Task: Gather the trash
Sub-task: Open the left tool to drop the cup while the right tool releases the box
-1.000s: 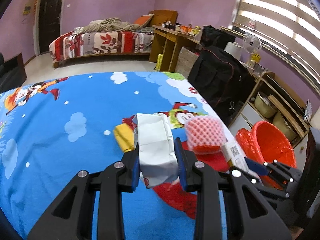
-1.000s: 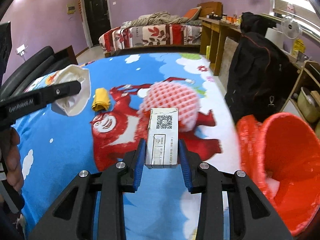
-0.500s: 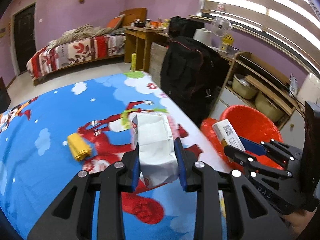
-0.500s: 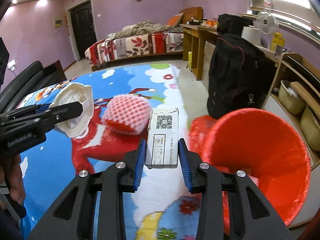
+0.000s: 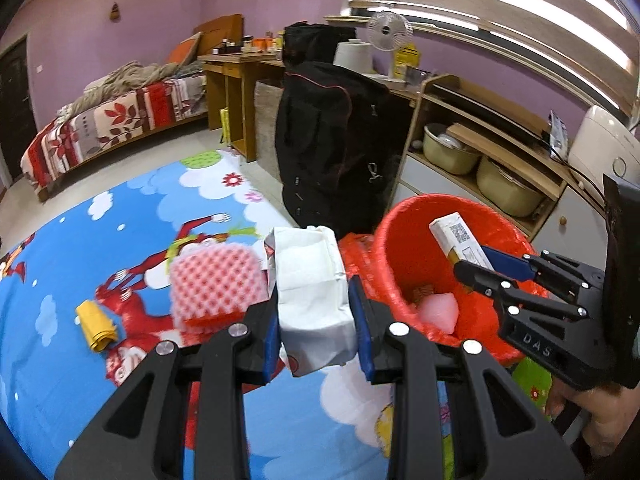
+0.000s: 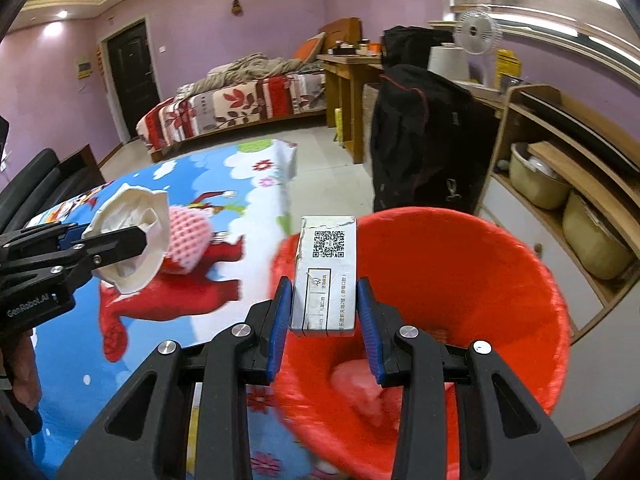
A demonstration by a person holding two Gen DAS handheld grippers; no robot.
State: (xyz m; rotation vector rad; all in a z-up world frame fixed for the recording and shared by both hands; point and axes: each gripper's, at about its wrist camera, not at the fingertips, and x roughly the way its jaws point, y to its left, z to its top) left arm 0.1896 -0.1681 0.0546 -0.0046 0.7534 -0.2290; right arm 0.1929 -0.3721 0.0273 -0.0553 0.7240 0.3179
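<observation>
Showing both grippers w/ trash. Left gripper [image 5: 314, 312]: jaws nearly closed, clamping a crumpled white paper bag [image 5: 310, 280] above the cartoon-print bench [image 5: 120, 224], just beside the red bin [image 5: 404, 240]. Right gripper [image 6: 324, 316]: jaws pinch a small carton [image 6: 326, 276] w/ QR code over the bin's mouth. Pink foam pad [image 5: 216, 280] and yellow scrap [image 5: 96, 324] lie on bench.

My black tongs with blue pads [image 5: 271, 330] hold a white crumpled paper bag [image 5: 314, 280] and a white carton [image 6: 326, 276] printed with a black QR code. Beneath lie a bright red bin [image 6: 460, 280], a pink dimpled foam net [image 5: 216, 280] and a yellow scrap [image 5: 95, 322]. The sheet [image 5: 80, 360] is blue with white clouds and red cartoon figures; walls are lilac.
</observation>
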